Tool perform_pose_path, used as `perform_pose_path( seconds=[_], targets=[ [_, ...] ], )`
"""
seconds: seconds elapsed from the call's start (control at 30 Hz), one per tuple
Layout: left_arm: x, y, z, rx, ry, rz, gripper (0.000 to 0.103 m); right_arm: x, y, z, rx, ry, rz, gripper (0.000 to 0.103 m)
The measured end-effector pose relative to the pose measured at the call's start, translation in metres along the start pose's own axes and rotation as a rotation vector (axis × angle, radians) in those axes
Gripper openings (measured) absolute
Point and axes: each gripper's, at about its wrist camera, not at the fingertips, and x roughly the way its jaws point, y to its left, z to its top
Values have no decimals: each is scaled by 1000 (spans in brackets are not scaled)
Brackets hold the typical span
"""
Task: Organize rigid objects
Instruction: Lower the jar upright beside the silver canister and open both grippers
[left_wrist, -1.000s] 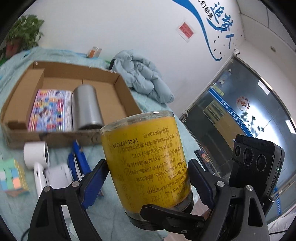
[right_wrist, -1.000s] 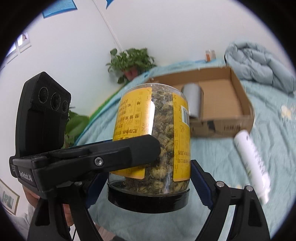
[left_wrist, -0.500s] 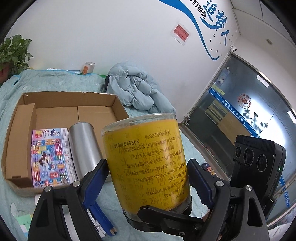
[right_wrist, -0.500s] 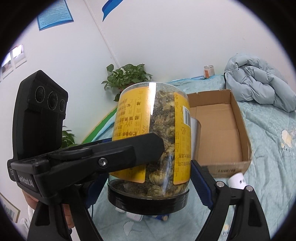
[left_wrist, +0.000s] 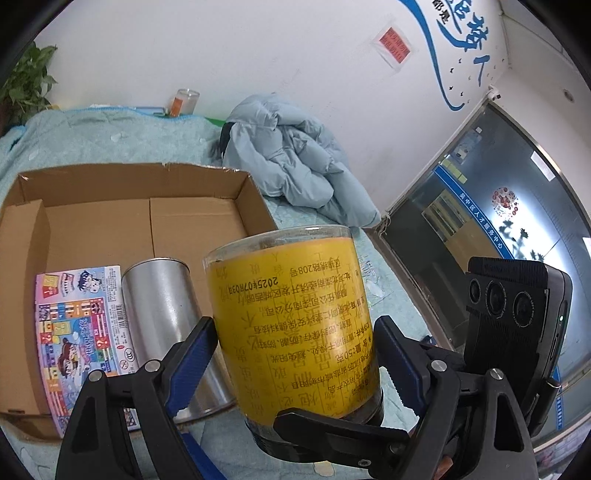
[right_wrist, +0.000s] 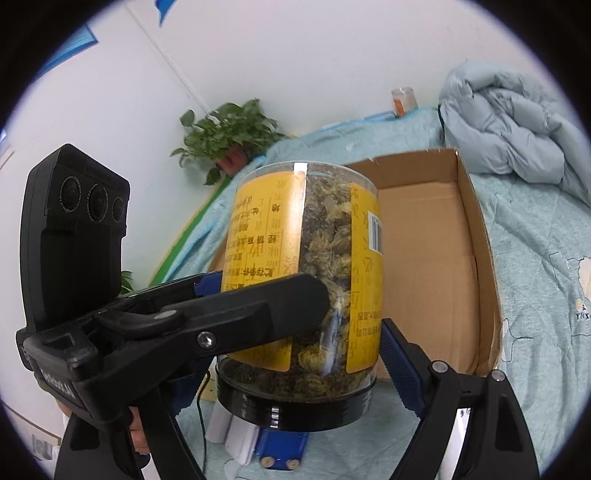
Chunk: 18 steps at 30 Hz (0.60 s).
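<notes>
Left wrist view: my left gripper (left_wrist: 295, 358) and right gripper (right_wrist: 306, 332) both clamp the same yellow-labelled jar (left_wrist: 291, 325), inverted, black lid down. Jar hangs above the cardboard box (left_wrist: 129, 206), at its near right corner. Inside the box: steel cylinder (left_wrist: 166, 314) beside a colourful booklet (left_wrist: 77, 325).

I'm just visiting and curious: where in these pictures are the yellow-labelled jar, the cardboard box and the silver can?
yellow-labelled jar (left_wrist: 291, 325): left wrist view, on its yellow label.
cardboard box (left_wrist: 122, 181): left wrist view, on the inside of its far wall.
silver can (left_wrist: 162, 306): left wrist view, on its shiny side, lying inside the box.
</notes>
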Motion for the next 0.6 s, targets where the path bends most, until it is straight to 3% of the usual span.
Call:
perform_pose_path(
  seconds=[0.3, 0.6],
  targets=[
    [61, 33, -1, -71, 98, -2, 83, 33, -32, -1, 51, 81, -25, 85],
    [97, 49, -5, -117, 168, 24, 82, 59, -48, -9, 45, 138, -94, 85]
  ],
)
